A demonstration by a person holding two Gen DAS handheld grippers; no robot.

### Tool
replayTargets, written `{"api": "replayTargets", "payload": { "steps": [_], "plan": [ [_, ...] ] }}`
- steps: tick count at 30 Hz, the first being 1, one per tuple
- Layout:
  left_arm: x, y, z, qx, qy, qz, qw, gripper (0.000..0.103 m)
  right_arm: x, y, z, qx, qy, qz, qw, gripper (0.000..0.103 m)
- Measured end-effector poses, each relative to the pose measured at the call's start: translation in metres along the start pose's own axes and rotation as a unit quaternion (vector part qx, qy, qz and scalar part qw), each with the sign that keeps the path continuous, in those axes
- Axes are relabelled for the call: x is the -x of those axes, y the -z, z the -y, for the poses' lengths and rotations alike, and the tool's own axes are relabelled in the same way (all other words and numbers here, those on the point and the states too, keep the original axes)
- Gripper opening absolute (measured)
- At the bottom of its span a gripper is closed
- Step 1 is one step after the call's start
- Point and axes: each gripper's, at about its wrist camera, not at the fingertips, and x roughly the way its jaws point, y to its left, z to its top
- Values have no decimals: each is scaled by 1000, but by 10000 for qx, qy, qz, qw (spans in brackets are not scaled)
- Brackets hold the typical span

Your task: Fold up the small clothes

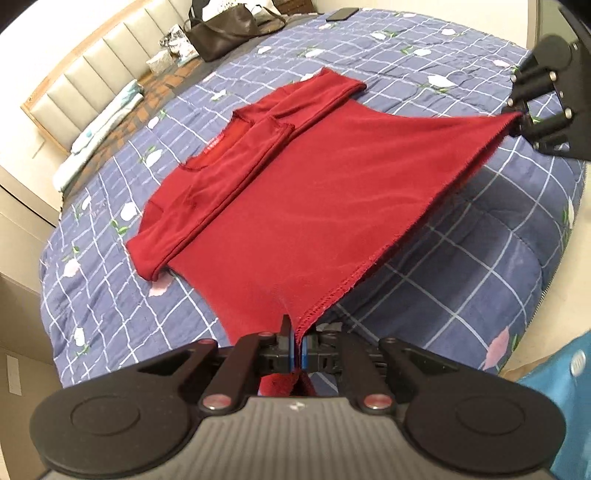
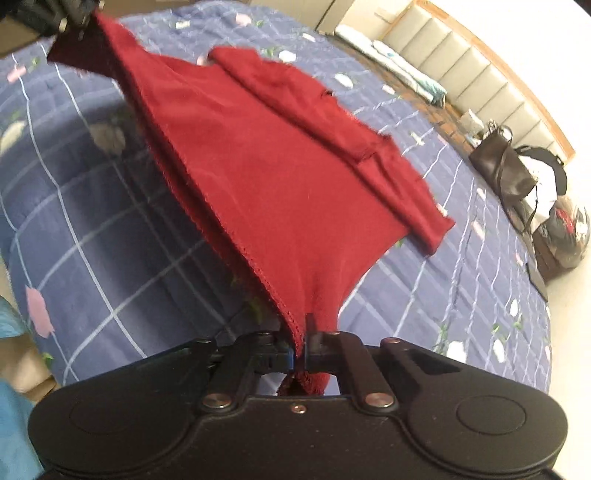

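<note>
1. Left wrist view, setting: a bed is filling the frame, covered by a blue quilt [image 1: 461, 236] with a white grid and pale flower prints. A padded headboard [image 1: 85, 70] is running along the far side, with a dark handbag [image 1: 225, 33] sitting near it and a black phone [image 1: 341, 14] lying at the quilt's far edge.
2. Same view: a red shirt [image 1: 280, 199] is lying on the quilt, sleeves folded in over the body. A small red neck label [image 1: 213, 144] is showing; its writing is too small to read.
3. The left gripper [image 1: 297, 349] is pinching one hem corner, jaws closed tight on the cloth, lifting it off the quilt.
4. The right gripper [image 1: 521, 114] is showing at upper right, gripping the opposite hem corner, so the hem is stretching taut between the two.
5. Right wrist view, setting: the same quilt [image 2: 110, 240], headboard [image 2: 476, 74] and handbag [image 2: 504, 166] are appearing on the right side.
6. The right gripper [image 2: 301, 341] is clamping the stitched hem of the shirt [image 2: 280, 177], jaws fully closed on the fabric.
7. The left gripper [image 2: 79, 16] is sitting at top left, holding the far corner. This frame is blurring slightly; no writing is legible.
</note>
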Motion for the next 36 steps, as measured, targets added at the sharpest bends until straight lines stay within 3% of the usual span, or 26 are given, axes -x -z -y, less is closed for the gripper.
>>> {"api": "replayTargets", "payload": {
  "steps": [7,14,18,23,29,36],
  "plan": [
    [36,14,13,135,226,-82,9996,2,50,-6,11,220,-287,157,9992,3],
    [59,37,37,246,787,-416,9957,2,97,11,1,-1,-1019,-235,9945,3],
    [60,32,21,443,934,-377,9939,2,107,13,4,-286,-1336,-455,9896,3],
    [50,-2,-26,613,971,-154,9933,3,97,-11,35,-495,-1470,-443,9869,4],
    [19,-65,-99,705,907,50,9934,3,66,-66,99,-594,-1250,-180,9902,4],
    [-65,-138,-177,514,879,-211,9946,3,-18,-144,177,-886,-1064,-186,9902,4]
  ]
}}
